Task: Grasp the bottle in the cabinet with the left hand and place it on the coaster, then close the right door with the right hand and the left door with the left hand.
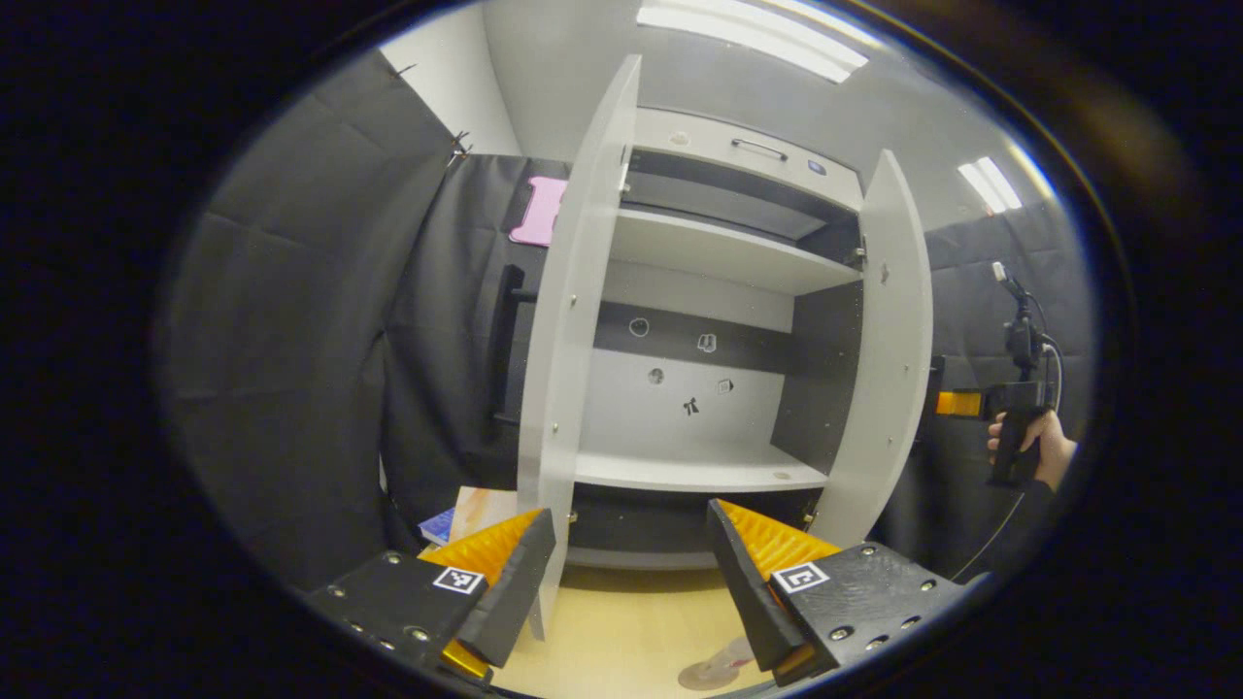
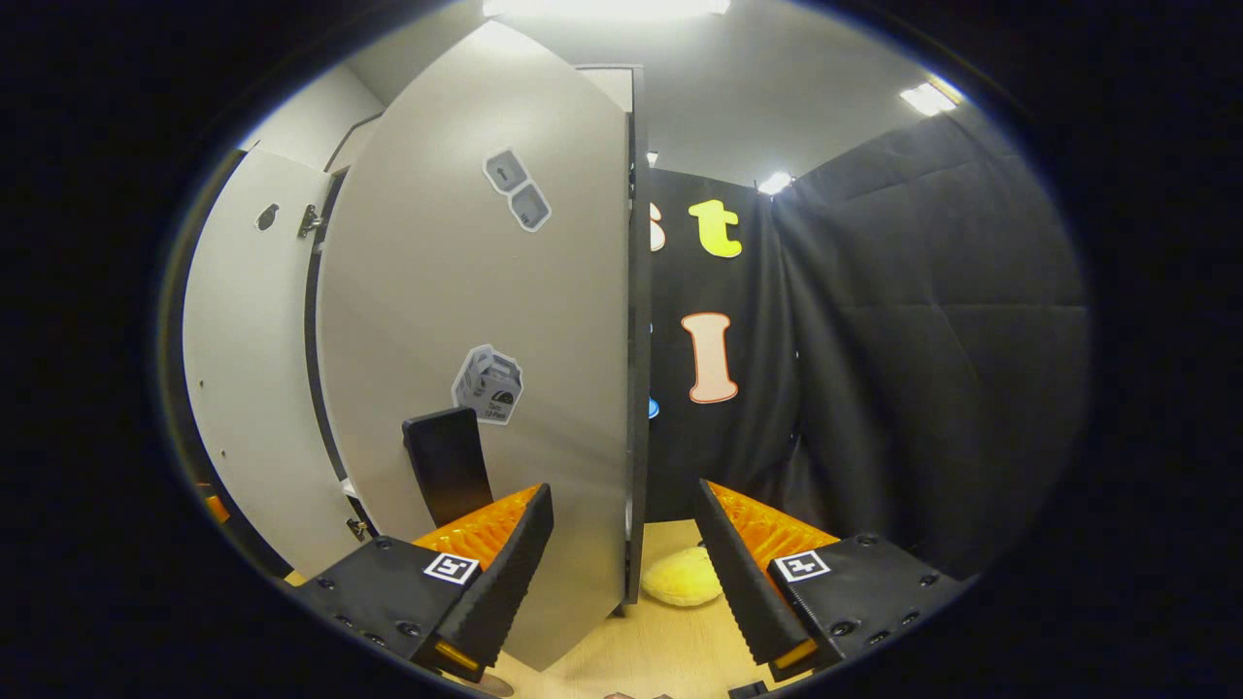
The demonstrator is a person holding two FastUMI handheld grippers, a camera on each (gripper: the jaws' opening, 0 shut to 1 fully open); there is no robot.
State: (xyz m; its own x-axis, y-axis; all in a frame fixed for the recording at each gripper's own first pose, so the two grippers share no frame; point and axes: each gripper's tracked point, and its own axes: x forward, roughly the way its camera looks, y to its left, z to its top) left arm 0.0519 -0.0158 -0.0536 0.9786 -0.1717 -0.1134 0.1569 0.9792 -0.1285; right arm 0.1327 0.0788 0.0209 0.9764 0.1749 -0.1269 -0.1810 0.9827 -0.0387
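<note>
Wooden tabletop (image 1: 621, 631), white cabinet (image 1: 719, 252) doors open, black-draped booth

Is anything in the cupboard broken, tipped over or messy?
Nothing looks broken or spilled. The cabinet shelves look bare and tidy, with only small stickers on the back wall. Both doors stand open: the left door and the right door. That is not damage, just not closed yet.

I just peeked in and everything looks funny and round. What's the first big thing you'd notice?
The tall cabinet in the middle of the left gripper view, with both doors swung wide and bare shelves inside. In the right gripper view, the right door looms close, stickers on it, its edge standing between the open right tongs. A fluffy yellow thing lies on the table beside that door.
</note>
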